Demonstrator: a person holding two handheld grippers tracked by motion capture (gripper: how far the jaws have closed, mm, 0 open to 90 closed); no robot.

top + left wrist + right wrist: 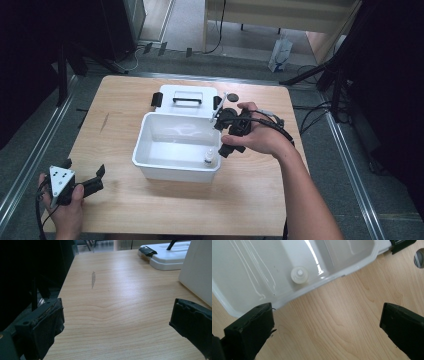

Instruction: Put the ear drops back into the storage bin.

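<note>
Wooden table (125,120), pale grain, rounded corners; we note a grey smear on its left part (93,279).

White plastic storage box (170,131), open, sits at the table's middle. Its walls are glossy and catch the light. In the right gripper view we look down over its rim (329,277) from the side.

Box lid (187,101) lies flat on the table just behind the box, black handle on top, black latch clips at either end. We see one clip and the lid's edge far off in the left gripper view (165,258).

Right gripper (220,135), held in the person's right hand (262,137), hangs over the box's right rim. Its jaws stand wide apart with nothing between them; under them we see bare wood and the box's edge. Cable trails back over the wrist.

Left gripper (84,167), in the left hand (67,210), rests low at the near left corner of the table, well apart from the box. Jaws spread wide, empty, aimed along the tabletop; grey three-cornered plate on top.

Small white bottle (209,157) stands upright inside the box, in its near right corner, close to the wall. From above it reads as a round ribbed cap with a nub (299,275).

Small dark round disc (233,97) lies on the table right of the lid.
</note>
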